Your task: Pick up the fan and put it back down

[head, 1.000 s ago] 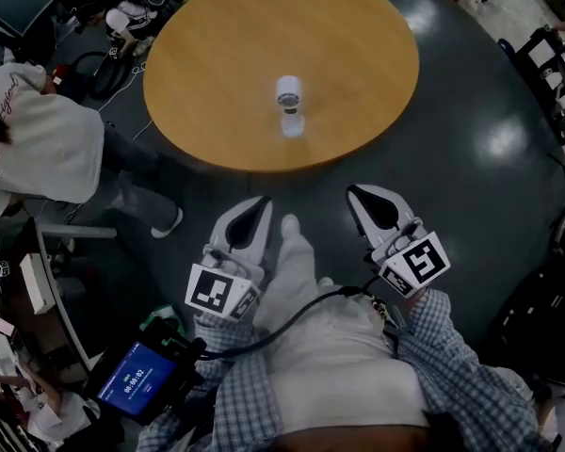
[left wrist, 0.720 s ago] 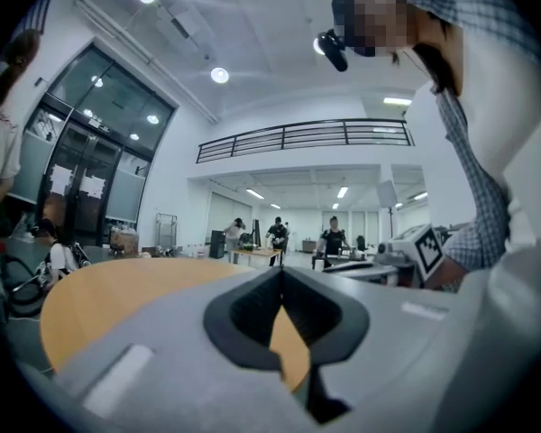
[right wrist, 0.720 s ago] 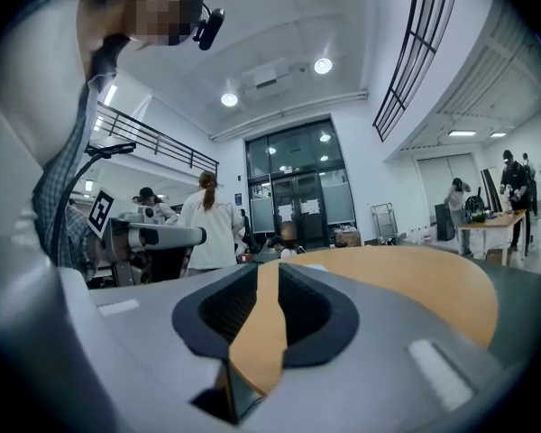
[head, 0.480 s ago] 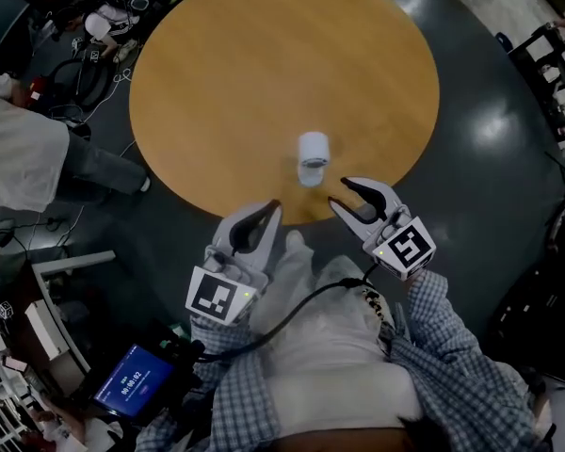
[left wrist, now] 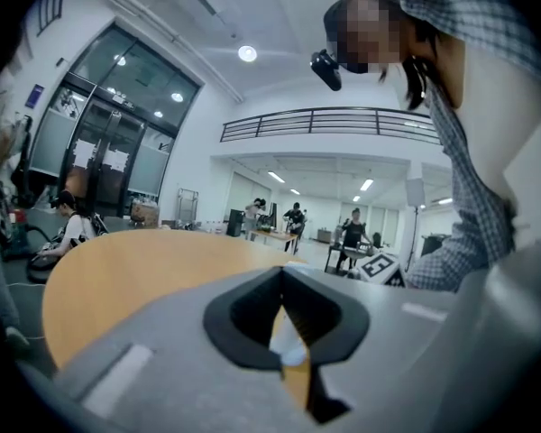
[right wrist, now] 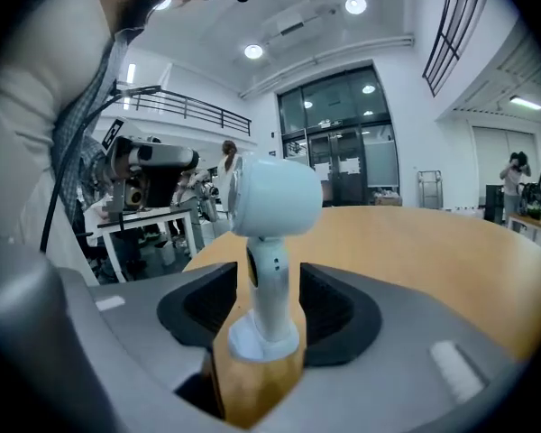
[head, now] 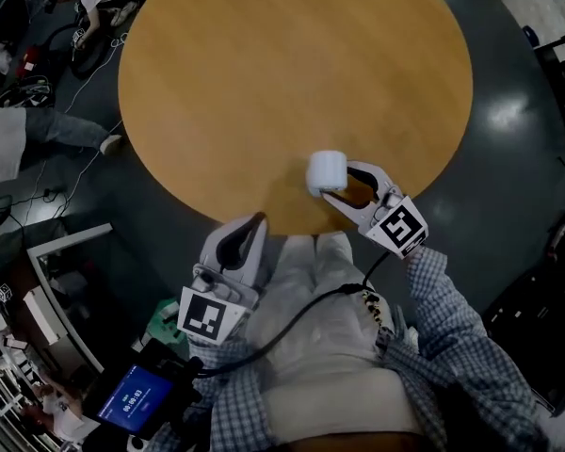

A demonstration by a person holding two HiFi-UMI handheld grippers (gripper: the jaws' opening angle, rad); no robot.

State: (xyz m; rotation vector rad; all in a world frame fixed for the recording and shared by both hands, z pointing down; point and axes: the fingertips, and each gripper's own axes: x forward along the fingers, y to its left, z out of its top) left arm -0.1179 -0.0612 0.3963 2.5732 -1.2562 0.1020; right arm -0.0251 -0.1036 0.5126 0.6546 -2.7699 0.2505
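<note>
Fan [head: 326,171] upright near table [head: 264,64] edge, between opening jaws of right gripper [head: 344,185], untouched; left gripper [head: 254,220] clenched, empty.

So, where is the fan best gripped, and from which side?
Grip the stem of the fan, level, from the near edge of the table. It is slim and upright; the head is round and wide. The right tongs, jaws opening, have the stem between them, not pressing.
</note>
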